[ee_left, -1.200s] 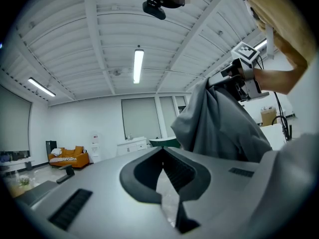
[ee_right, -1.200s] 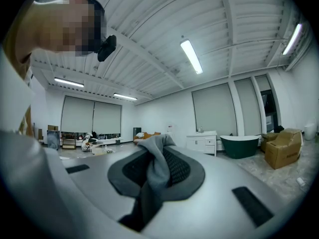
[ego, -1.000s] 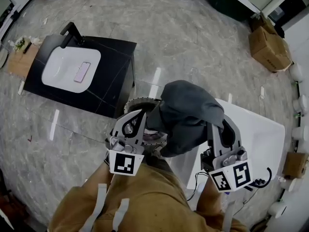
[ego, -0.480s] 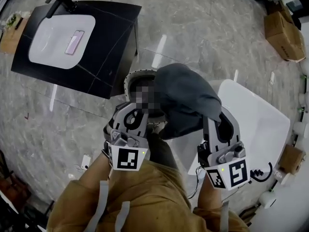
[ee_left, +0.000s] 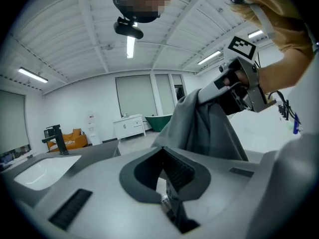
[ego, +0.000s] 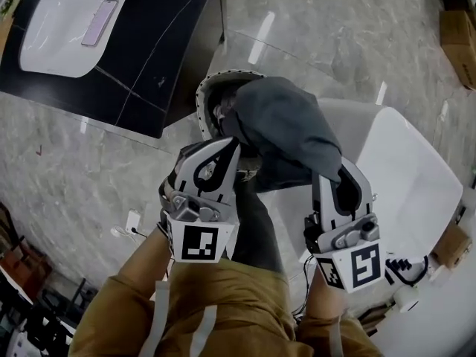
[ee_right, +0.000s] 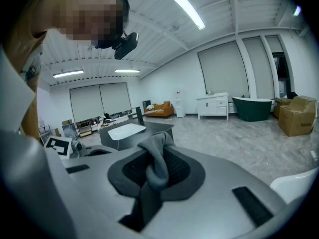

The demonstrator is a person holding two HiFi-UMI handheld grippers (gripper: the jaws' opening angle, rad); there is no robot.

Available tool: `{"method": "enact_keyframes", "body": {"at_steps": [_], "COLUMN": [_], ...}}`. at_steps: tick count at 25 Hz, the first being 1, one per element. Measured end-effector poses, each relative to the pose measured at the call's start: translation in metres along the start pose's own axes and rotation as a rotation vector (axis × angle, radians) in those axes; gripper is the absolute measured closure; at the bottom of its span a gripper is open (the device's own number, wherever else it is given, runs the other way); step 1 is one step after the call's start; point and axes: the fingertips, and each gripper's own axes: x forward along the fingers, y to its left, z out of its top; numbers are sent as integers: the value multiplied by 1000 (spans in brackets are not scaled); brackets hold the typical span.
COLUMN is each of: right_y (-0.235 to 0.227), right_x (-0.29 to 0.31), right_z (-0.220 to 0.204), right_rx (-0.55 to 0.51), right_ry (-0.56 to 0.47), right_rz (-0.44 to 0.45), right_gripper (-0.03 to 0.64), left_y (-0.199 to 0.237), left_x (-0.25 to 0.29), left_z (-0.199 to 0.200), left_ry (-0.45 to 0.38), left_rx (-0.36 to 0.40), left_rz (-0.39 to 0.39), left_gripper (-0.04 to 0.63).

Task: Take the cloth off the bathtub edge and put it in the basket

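Observation:
A dark grey cloth [ego: 286, 129] hangs bunched from my right gripper [ego: 346, 173], which is shut on one fold of it; in the right gripper view the cloth [ee_right: 155, 166] pokes up between the pads of the right gripper [ee_right: 154, 153]. The cloth hangs over the round basket [ego: 204, 99], hiding most of its opening. My left gripper [ego: 227, 149] sits by the cloth's left edge, jaws together with nothing between them. In the left gripper view the cloth [ee_left: 204, 128] hangs beyond the left gripper [ee_left: 163, 153]. The white bathtub [ego: 405, 177] lies to the right.
A black vanity [ego: 149, 73] with a white sink [ego: 52, 21] and a phone [ego: 99, 22] stands at the upper left, close to the basket. A cardboard box [ego: 457, 32] is at the far right. Grey marble floor surrounds everything.
Both grippers and the cloth have moved forward, so the cloth now hangs over the basket. The vanity has slid toward the upper left of the view.

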Motion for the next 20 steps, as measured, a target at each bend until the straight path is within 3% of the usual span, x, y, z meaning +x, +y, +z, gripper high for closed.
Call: {"method": "enact_keyframes", "body": {"at_steps": [20], "right_y": [-42], "right_x": [113], "right_z": [-225], "right_rx": [-5], "right_ry": [215], "right_rz": [85], "right_gripper": [569], "left_y": [-18], "left_x": [57], "left_z": [-132], "left_ry": [117], "left_rx": [-82], "left_rz": [33], "left_gripper": [591]}}
